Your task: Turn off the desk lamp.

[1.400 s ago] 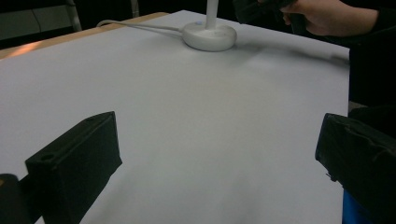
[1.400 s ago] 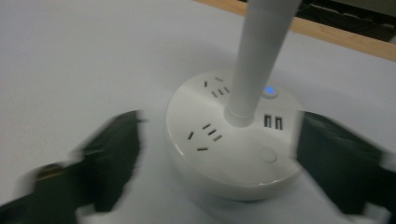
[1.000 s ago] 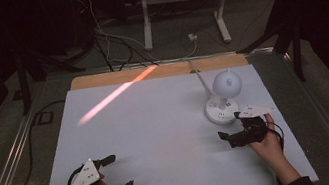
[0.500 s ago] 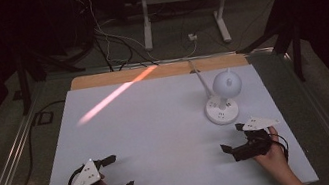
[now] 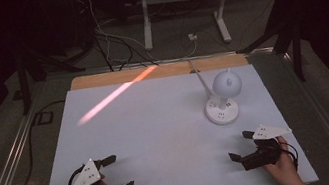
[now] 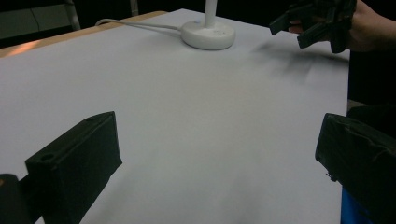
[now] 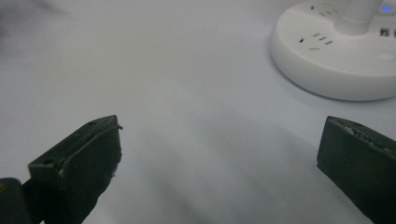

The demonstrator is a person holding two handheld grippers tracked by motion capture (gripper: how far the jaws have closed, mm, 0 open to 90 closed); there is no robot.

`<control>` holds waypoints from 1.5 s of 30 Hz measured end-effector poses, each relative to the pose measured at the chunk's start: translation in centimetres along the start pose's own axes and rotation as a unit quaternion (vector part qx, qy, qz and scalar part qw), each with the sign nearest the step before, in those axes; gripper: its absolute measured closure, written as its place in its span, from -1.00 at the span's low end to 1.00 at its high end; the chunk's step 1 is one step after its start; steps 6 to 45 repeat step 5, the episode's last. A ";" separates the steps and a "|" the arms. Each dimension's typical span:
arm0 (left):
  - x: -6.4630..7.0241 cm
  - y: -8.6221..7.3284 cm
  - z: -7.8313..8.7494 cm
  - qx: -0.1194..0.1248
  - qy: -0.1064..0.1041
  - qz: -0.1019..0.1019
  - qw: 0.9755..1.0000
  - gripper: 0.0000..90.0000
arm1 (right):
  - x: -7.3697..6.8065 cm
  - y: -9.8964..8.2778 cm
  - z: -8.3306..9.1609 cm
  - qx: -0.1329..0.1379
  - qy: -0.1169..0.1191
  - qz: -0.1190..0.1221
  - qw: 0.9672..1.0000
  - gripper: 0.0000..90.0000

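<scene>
Right claw (image 5: 241,146): released, near desk (image 5: 160,139) front right, just before lamp (image 5: 222,109) | left claw (image 5: 117,173): released, front left, empty

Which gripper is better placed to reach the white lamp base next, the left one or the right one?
Probably the right gripper: it sits just below the lamp base with open jaws, while the left gripper is far across the table.

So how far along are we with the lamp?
Done: cannot tell; the lamp stands upright on the white table. In hand: nothing; the right gripper, open, sits nearest the lamp base, and the left gripper is open too. Left: any handling.
</scene>
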State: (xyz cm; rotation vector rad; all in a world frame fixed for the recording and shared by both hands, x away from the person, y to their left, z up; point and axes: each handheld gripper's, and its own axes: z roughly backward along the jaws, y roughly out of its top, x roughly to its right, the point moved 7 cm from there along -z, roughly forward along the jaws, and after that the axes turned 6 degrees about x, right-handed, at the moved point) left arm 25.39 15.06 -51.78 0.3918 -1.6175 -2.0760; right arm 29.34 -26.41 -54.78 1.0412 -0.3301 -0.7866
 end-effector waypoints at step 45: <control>0.0 0.0 0.0 0.000 0.000 0.000 1.000 -0.99 | 0.2 -0.1 -0.1 -0.004 0.002 -0.005 1.000 -1.00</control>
